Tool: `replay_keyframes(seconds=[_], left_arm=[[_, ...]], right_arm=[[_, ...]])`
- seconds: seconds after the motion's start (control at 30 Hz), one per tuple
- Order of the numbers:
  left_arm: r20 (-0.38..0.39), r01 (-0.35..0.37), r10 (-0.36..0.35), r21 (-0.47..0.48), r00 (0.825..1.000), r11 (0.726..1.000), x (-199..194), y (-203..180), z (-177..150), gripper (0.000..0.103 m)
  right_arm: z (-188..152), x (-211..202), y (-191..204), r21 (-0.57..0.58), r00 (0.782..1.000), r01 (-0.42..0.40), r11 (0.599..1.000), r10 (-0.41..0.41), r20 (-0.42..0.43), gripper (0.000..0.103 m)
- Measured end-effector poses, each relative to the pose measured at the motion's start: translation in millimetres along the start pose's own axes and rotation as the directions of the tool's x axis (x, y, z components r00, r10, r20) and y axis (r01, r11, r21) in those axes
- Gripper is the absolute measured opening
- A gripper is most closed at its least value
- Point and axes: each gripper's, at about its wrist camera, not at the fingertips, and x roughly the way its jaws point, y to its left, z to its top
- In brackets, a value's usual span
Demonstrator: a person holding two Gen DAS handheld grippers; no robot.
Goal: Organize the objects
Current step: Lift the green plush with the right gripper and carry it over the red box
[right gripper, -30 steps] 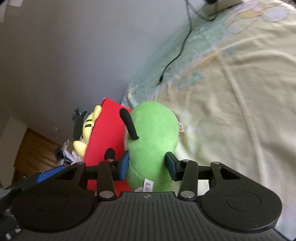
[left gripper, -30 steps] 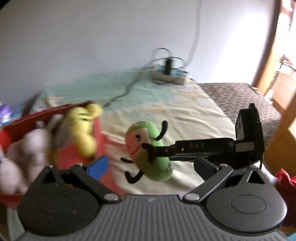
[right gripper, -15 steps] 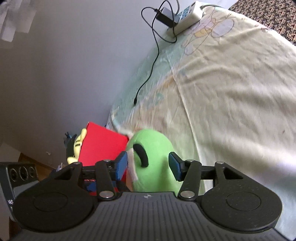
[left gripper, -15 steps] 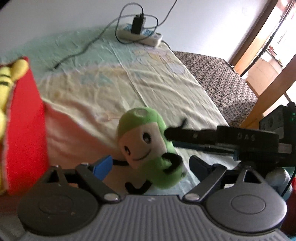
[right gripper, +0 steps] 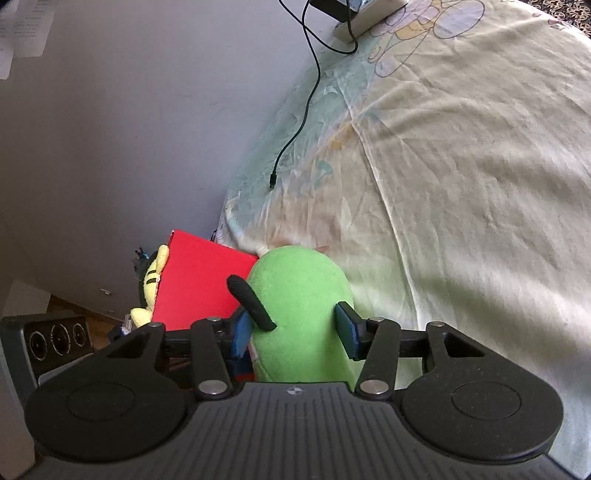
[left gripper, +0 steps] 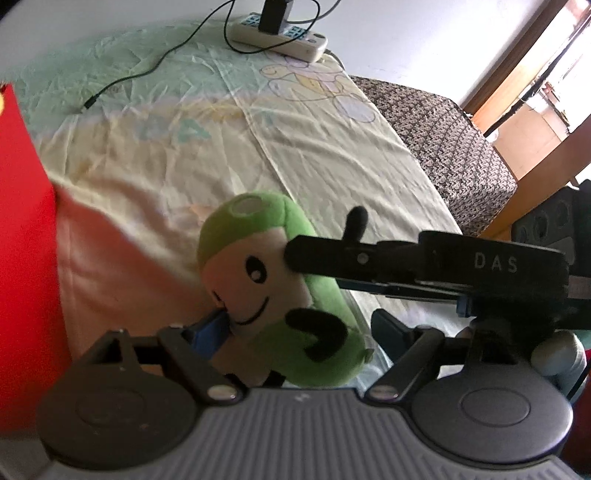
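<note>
- A bed sheet (left gripper: 332,155), pale yellow and green with a cartoon print, covers the bed; it is creased and runs up to a plain grey wall (right gripper: 129,110).
- A power strip (left gripper: 280,35) lies at the far end of the sheet by the wall, and a black cable (right gripper: 295,133) trails from it with its loose plug end on the sheet.
- Past the sheet's right edge a dark patterned cover (left gripper: 443,125) shows, then a wooden door frame (left gripper: 517,66). Most of the sheet lies bare.
- A red box (right gripper: 199,284) stands at the sheet's left edge; a yellow striped soft toy (right gripper: 151,284) pokes out of it.
- The green soft toy (left gripper: 273,295) stands on the sheet near the box, face toward the left wrist camera.
- The right gripper (right gripper: 295,330) has both pads against the toy's back and sides, holding it.
- The left gripper (left gripper: 295,332) has just been closing around the toy: its blue left pad touches the face, the right pad stands just clear.
</note>
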Motion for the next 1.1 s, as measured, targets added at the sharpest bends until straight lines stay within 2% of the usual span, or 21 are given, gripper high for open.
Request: replay_keyframes(seconds=[0.27,0.63,0.83,1.1], left_arm=[[0.044,-0.015,0.014,0.018,0.999,1.0,-15.7,-6.2,-3.6,0.083],[0.159,-0.006,-0.005,0.071,0.987,0.997,-60.6,-16.2,-15.5,0.083],[0.241,-0.003,-0.025,0.116,0.97,0.993,-97.3,-13.2,-22.8,0.083],[0.358,-0.02,-0.031,0.137,0.933,0.99,-158.4,18.9,-34.1,0.083]], right_arm=[[-9.8,-14.7,12.5,-0.015,0.999,-0.036,0.999,0.036,0.023,0.05],[-21.4,-42.4,41.9,-0.047,0.989,-0.094,0.994,0.099,0.113,0.05],[-31.2,-44.6,75.6,-0.091,0.976,-0.131,0.987,0.145,0.164,0.05],[-44.3,-16.8,134.0,-0.158,0.955,-0.198,0.967,0.227,0.19,0.05]])
